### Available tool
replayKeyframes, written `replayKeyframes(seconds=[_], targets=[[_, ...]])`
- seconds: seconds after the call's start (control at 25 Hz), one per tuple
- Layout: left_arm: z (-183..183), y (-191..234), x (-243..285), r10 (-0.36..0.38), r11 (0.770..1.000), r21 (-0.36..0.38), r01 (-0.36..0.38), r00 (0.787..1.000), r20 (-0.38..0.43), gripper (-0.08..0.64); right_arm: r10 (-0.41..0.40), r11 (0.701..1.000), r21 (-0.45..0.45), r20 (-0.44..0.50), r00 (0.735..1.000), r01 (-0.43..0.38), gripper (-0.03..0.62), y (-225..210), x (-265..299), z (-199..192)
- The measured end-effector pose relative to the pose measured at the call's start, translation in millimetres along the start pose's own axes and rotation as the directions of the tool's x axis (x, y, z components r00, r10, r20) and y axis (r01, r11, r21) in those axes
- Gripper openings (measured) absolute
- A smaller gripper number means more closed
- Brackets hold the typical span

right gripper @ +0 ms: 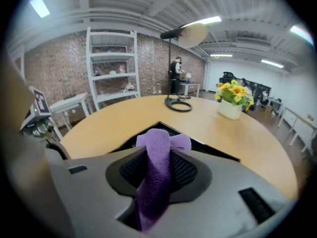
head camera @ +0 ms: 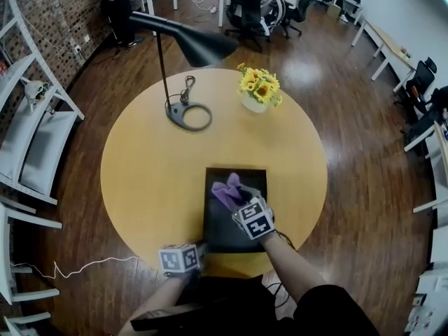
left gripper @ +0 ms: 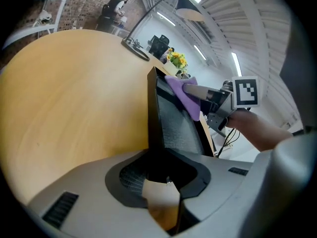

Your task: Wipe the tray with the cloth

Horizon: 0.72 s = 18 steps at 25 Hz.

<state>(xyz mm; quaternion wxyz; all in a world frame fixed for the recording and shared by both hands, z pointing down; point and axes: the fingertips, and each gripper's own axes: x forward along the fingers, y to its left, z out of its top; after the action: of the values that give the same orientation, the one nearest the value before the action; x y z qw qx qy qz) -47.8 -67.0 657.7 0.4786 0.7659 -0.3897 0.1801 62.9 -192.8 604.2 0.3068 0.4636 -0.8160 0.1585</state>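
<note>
Head view, clock positions read with 12 at the top.

1. Tray [head camera: 218, 231]: black, rectangular, flat on the round yellow table [head camera: 147, 180] at the table's 6 o'clock, close to the near edge.
2. Cloth [head camera: 227, 190]: purple, bunched, over the tray's far half, towards its 12 o'clock. Contact with the tray floor cannot be confirmed.
3. Right gripper [right gripper: 157, 180]: claw pinching the cloth. A strip of it runs up between the pads and a fold stands out past the tips. The gripper comes in from the tray's 4 o'clock.
4. Left gripper [left gripper: 161, 182]: at the tray's 7 o'clock corner. Claw spread, with the tray's near rim standing in the gap. The pads are not seen to press on it.
5. Lamp [head camera: 187, 114]: black ring base at the table's 11 o'clock, shade leaning towards the centre.
6. Sunflowers [head camera: 257, 89]: in a pale pot at the table's 1 o'clock.
7. Surroundings: white shelves [head camera: 28, 131] at 9 o'clock, office chairs [head camera: 245, 5] at 12 o'clock, and a white cable [head camera: 77, 266] on the wooden floor at 8 o'clock.
</note>
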Motion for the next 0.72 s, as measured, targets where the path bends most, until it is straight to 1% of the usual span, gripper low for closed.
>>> replayKeyframes(seconds=[0.04, 0.08, 0.12, 0.16, 0.2, 0.24, 0.28, 0.44, 0.48, 0.56, 0.72], targets=[[0.0, 0.4, -1.0, 0.000, 1.000, -0.002, 0.000, 1.000, 0.005, 0.098, 0.042, 0.998, -0.042, 0.005, 0.999, -0.041, 0.114, 22.0, 5.7, 3.8], [0.1, -0.1, -1.5, 0.000, 1.000, -0.001, 0.000, 1.000, 0.008, 0.098, 0.055, 0.991, -0.123, -0.013, 0.998, -0.057, 0.114, 39.8, 11.9, 4.9], [0.2, -1.3, -1.6, -0.001, 1.000, 0.003, 0.001, 1.000, 0.009, 0.097, 0.043, 0.973, -0.225, -0.042, 0.998, -0.052, 0.114, 52.4, 18.3, 3.5], [0.6, -2.5, -1.6, -0.002, 1.000, 0.005, 0.001, 1.000, 0.012, 0.097, 0.017, 0.944, -0.328, -0.066, 0.998, -0.037, 0.114, 59.8, 24.4, 0.3], [1.2, -3.1, -1.4, -0.002, 1.000, 0.006, 0.001, 1.000, 0.015, 0.097, -0.010, 0.911, -0.412, -0.075, 0.997, -0.022, 0.115, 63.2, 29.2, -2.6], [2.1, -2.9, -1.4, -0.001, 1.000, 0.005, 0.000, 1.000, 0.018, 0.097, -0.024, 0.883, -0.469, -0.074, 0.997, -0.013, 0.115, 64.2, 32.2, -4.1], [3.2, -2.1, -1.5, 0.001, 1.000, 0.003, -0.001, 1.000, 0.022, 0.097, -0.027, 0.865, -0.502, -0.070, 0.997, -0.012, 0.115, 64.1, 33.7, -4.6], [4.1, 1.5, -1.1, 0.004, 1.000, -0.009, -0.004, 0.999, 0.039, 0.097, -0.028, 0.811, -0.584, -0.096, 0.995, -0.033, 0.115, 53.7, 29.4, -12.8], [3.6, 1.8, -1.1, 0.006, 1.000, -0.013, -0.005, 0.999, 0.041, 0.097, -0.033, 0.805, -0.592, -0.108, 0.994, -0.037, 0.115, 48.2, 26.0, -17.1], [3.2, 2.6, -1.5, 0.011, 1.000, -0.015, -0.011, 0.999, 0.040, 0.097, -0.042, 0.810, -0.585, -0.134, 0.990, -0.045, 0.115, 34.8, 19.0, -25.5], [4.1, 2.8, -1.9, 0.016, 1.000, -0.020, -0.015, 0.999, 0.039, 0.097, -0.068, 0.842, -0.537, -0.208, 0.976, -0.056, 0.115, 8.3, 5.8, -40.4]])
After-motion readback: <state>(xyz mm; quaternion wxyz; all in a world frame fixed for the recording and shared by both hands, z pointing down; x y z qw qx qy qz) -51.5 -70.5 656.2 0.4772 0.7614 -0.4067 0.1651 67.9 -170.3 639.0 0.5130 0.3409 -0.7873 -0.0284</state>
